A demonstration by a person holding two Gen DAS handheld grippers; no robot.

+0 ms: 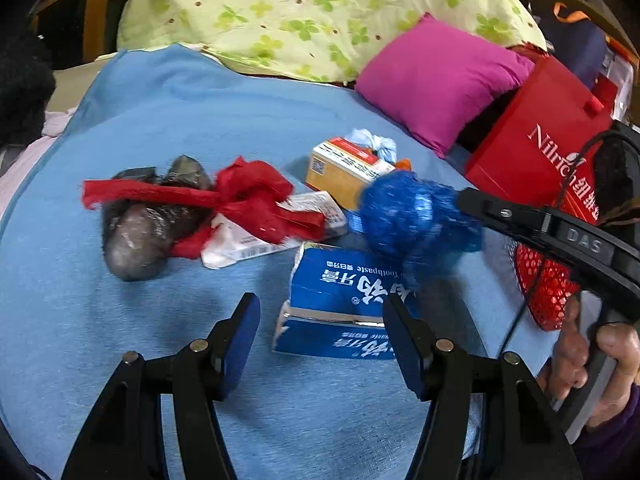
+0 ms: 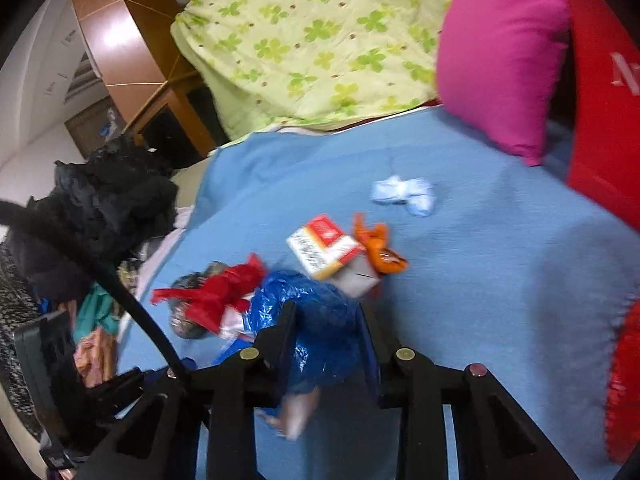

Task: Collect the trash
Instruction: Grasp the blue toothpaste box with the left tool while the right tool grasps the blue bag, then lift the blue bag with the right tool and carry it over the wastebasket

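Right gripper (image 2: pixel 326 336) clenched on a crumpled blue plastic bag (image 1: pixel 416 220), lifted above the trash strewn on the bed's blue blanket (image 1: pixel 160 120). Left gripper (image 1: pixel 322 340) released, fingers spread over a blue toothpaste box (image 1: pixel 340 280). Red netting (image 1: pixel 248 200) drapes a grey wad (image 1: pixel 136 236), possibly foil. Yellow carton (image 2: pixel 324 246) nearby; white tissue (image 2: pixel 404 194) lies apart.

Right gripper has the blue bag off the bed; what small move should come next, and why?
Probably carry the blue bag rightward to the red mesh basket and release. The right gripper is shut on it, lifted above the toothpaste box, and the basket sits just beside that gripper.
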